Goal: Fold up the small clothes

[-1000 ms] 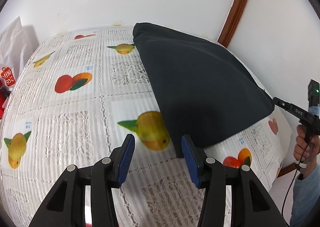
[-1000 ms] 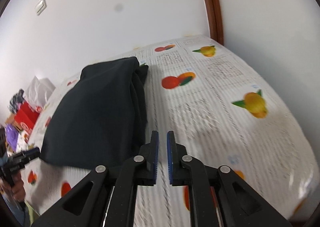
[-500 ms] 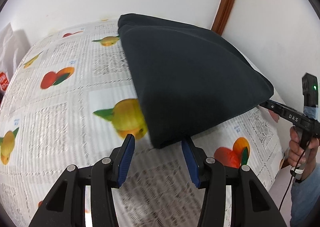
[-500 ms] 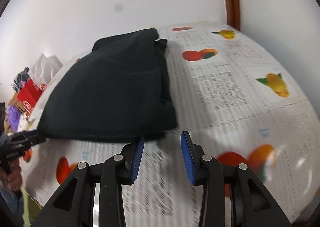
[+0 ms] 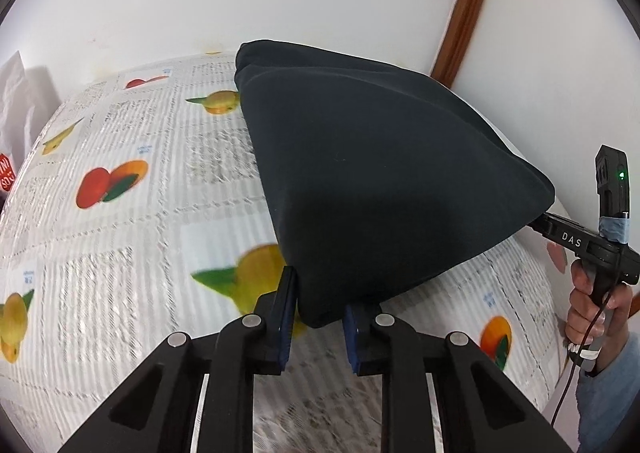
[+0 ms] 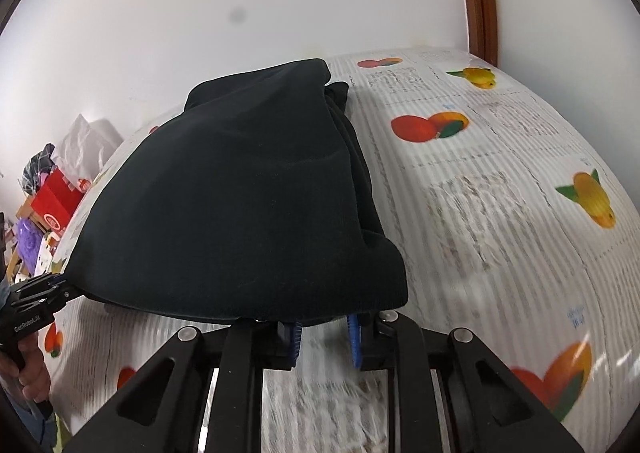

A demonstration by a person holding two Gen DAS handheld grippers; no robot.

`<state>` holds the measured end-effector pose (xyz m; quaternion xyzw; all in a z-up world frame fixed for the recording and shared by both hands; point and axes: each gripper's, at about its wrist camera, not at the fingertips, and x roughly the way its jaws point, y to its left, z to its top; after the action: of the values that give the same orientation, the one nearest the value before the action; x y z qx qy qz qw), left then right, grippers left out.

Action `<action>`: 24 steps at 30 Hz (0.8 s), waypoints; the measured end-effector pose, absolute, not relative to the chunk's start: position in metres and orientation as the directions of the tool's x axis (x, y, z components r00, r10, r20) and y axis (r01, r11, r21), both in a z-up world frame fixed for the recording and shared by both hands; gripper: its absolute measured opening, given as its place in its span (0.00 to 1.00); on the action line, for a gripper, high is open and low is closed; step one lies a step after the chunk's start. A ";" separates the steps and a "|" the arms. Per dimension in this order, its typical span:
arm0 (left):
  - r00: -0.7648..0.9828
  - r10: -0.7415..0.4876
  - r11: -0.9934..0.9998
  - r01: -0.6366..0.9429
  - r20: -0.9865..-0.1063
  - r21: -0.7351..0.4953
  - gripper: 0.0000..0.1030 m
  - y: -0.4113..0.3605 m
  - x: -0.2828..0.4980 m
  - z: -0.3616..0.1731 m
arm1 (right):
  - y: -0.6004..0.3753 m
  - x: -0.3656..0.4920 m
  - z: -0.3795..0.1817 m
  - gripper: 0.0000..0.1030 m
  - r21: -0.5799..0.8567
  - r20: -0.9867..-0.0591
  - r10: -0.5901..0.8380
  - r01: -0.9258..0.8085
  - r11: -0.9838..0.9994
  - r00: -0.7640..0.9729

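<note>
White walls and a fruit-print tablecloth set the scene in the left wrist view, with the dark garment lying on the cloth, already doubled over. Left gripper has crept in on the near corner, and its jaws, wide a moment ago, have just been closing, so now they stand narrow with that corner caught between the blue pads. Off at the right edge, the right gripper meets the garment's far corner, a hand on its handle.

Over to the right wrist view: same table, same garment, much bigger in frame than before. Right gripper has slid forward under the near hem, and its jaws have just been closing too (the hem drapes over the pads, so whether they actually bite I cannot tell). Left gripper shows at the far left corner.

Both near corners now covered, the next fold looks ready to lift.
</note>
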<state>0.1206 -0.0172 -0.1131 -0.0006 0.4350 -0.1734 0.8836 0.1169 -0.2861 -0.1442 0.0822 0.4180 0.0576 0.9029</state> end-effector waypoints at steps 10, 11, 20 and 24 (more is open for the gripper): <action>0.552 -0.250 0.964 0.222 -0.796 -0.148 0.22 0.002 0.144 -0.115 | -0.270 0.148 -0.146 0.20 0.195 -0.748 0.165 -0.026 0.981 0.643; 0.550 -0.252 0.963 0.221 -0.796 -0.153 0.22 0.002 0.143 -0.115 | -0.271 0.147 -0.147 0.22 0.195 -0.748 0.166 -0.026 0.981 0.643; 0.569 -0.304 0.950 0.242 -0.764 -0.198 0.31 0.014 0.118 -0.100 | -0.295 0.103 -0.129 0.28 0.104 -0.741 0.099 -0.032 0.994 0.664; 0.602 -0.325 0.944 0.249 -0.730 -0.215 0.37 0.019 0.115 -0.086 | -0.301 0.088 -0.101 0.28 0.130 -0.674 0.138 -0.068 0.989 0.726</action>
<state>0.1147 0.0192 -0.0856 -0.0457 0.4165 -0.1604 0.8937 0.0878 -0.3015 -0.1012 0.0484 0.3661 0.0555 0.9276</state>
